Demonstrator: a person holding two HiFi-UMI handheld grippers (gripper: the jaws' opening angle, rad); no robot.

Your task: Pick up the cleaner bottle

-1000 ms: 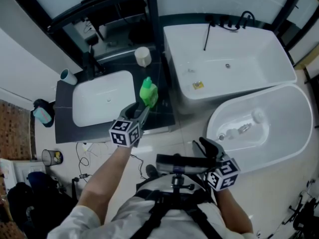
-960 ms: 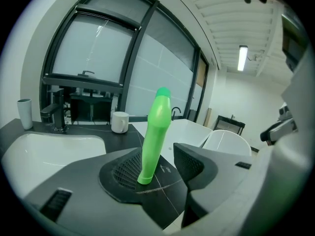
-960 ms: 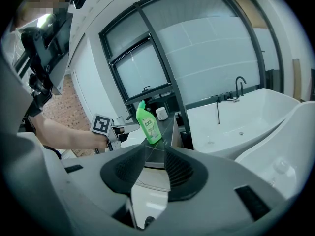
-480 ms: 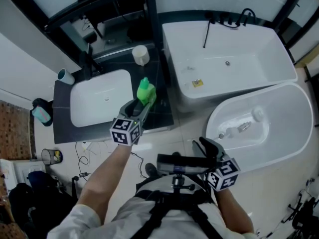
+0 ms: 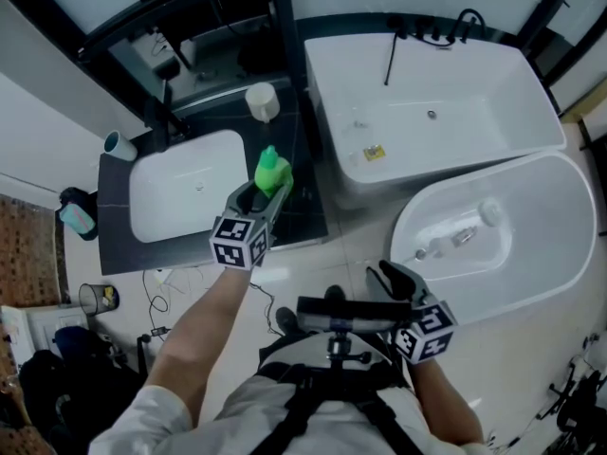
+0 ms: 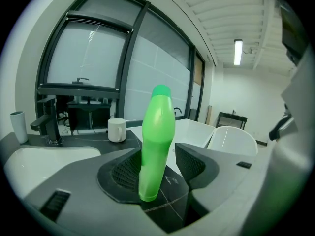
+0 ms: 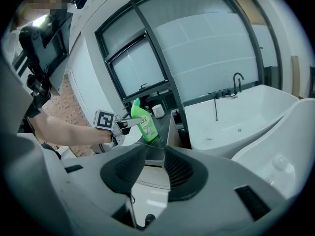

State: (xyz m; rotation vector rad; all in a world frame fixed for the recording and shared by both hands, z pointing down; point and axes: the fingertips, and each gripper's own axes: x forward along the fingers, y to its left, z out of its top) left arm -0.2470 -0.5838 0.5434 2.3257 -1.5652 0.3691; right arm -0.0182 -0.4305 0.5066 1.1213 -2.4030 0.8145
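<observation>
Bathroom: a dark vanity counter (image 5: pixel 305 218) with a white basin (image 5: pixel 185 197), beside a bathtub (image 5: pixel 427 112). From the head view the left gripper (image 5: pixel 266 197) hides the foot of the cleaner bottle (image 5: pixel 271 172), and its label is too small to read. Bright green and slim-necked, it stands upright on the counter between the left jaws, which have just been opening and don't press it. The right gripper (image 7: pixel 156 168) is open and empty

Your cleaner bottle (image 5: pixel 270 172) stands on the counter (image 5: pixel 303 214) just right of the sink basin (image 5: pixel 180 197), with the mug (image 5: pixel 263 102) behind it. Right of the counter you have the bathtub (image 5: pixel 427 112), and the second tub (image 5: pixel 512 245) lies nearer you.
</observation>
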